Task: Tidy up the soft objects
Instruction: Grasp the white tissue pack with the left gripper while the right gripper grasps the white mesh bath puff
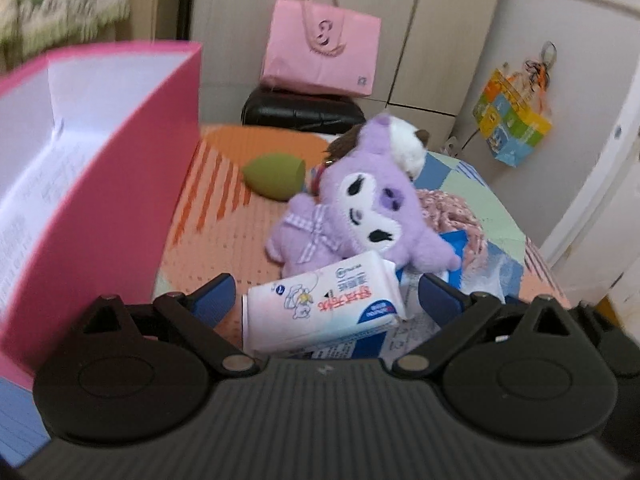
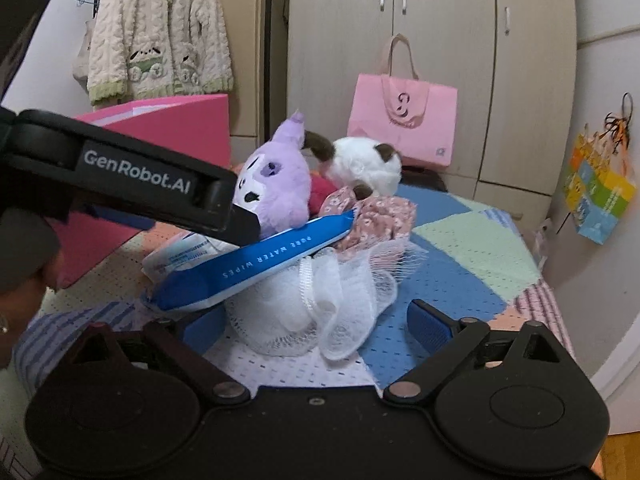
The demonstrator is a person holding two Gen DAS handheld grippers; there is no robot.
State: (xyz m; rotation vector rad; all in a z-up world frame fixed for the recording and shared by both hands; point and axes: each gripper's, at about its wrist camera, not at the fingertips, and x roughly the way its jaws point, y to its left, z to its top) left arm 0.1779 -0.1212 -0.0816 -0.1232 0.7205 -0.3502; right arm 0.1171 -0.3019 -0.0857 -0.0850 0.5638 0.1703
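Observation:
My left gripper (image 1: 328, 286) is open, and a white tissue pack (image 1: 320, 304) lies tilted between its blue pads. Just beyond the pack is a purple plush toy (image 1: 360, 208), with a green egg-shaped sponge (image 1: 276, 176) further back. My right gripper (image 2: 316, 316) is open on either side of a white mesh bath pouf (image 2: 304, 312). A blue wipes pack (image 2: 260, 264) leans across the pouf. Behind it are the purple plush (image 2: 276, 188), a white plush (image 2: 368, 164) and a floral scrunchie (image 2: 380, 220). The left gripper's black housing (image 2: 140, 176) reaches in from the left over the wipes.
An open pink box (image 1: 100, 180) stands at the left of the patchwork bed cover (image 2: 460, 240). Beyond the bed, a pink paper bag (image 1: 320, 56) sits on a black case (image 1: 300, 110). Wardrobe doors are behind, and a colourful bag (image 2: 600, 196) hangs at the right.

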